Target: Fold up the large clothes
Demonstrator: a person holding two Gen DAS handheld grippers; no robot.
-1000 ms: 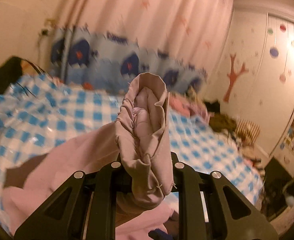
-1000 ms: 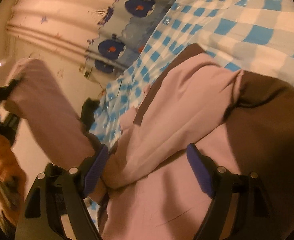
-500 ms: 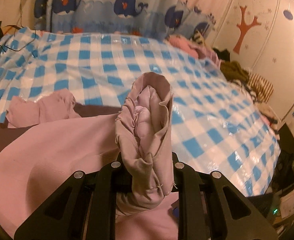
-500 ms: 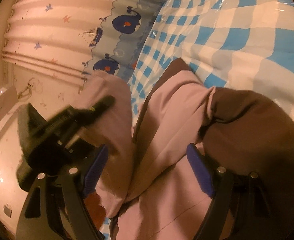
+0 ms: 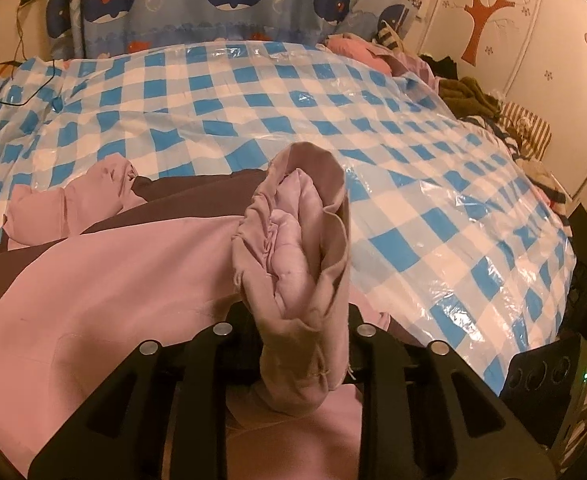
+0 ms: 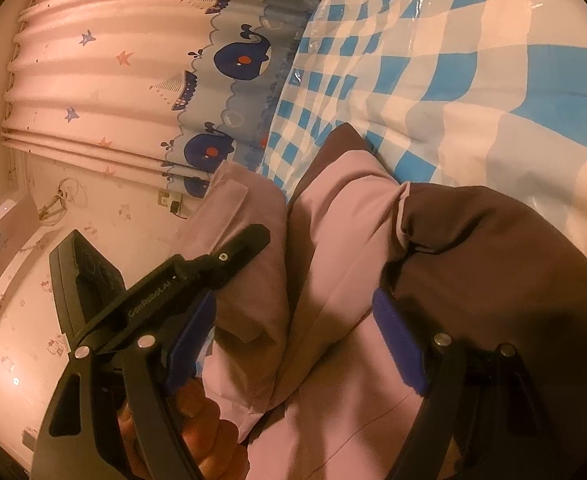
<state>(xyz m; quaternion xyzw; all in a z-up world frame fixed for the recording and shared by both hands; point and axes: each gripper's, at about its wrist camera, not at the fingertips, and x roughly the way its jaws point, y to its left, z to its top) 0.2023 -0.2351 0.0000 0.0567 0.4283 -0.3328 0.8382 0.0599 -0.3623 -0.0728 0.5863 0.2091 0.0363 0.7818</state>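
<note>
Left gripper [image 5: 299,344] jaws are opening around a bunched cuff [image 5: 297,240] that stands straight ahead between them; right gripper [image 6: 297,344], spread, straddles the garment [image 6: 333,240] alongside.

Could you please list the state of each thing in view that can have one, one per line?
Pink and brown garment: lying partly folded and rumpled on the bed.
Bunched cuff: standing up between the left gripper's jaws.
Left gripper: jaws opening, cuff between them.
Right gripper: open over the garment, gripping nothing.
Checked plastic sheet: spread over the bed, wrinkled.
Whale curtain: drawn.
</note>
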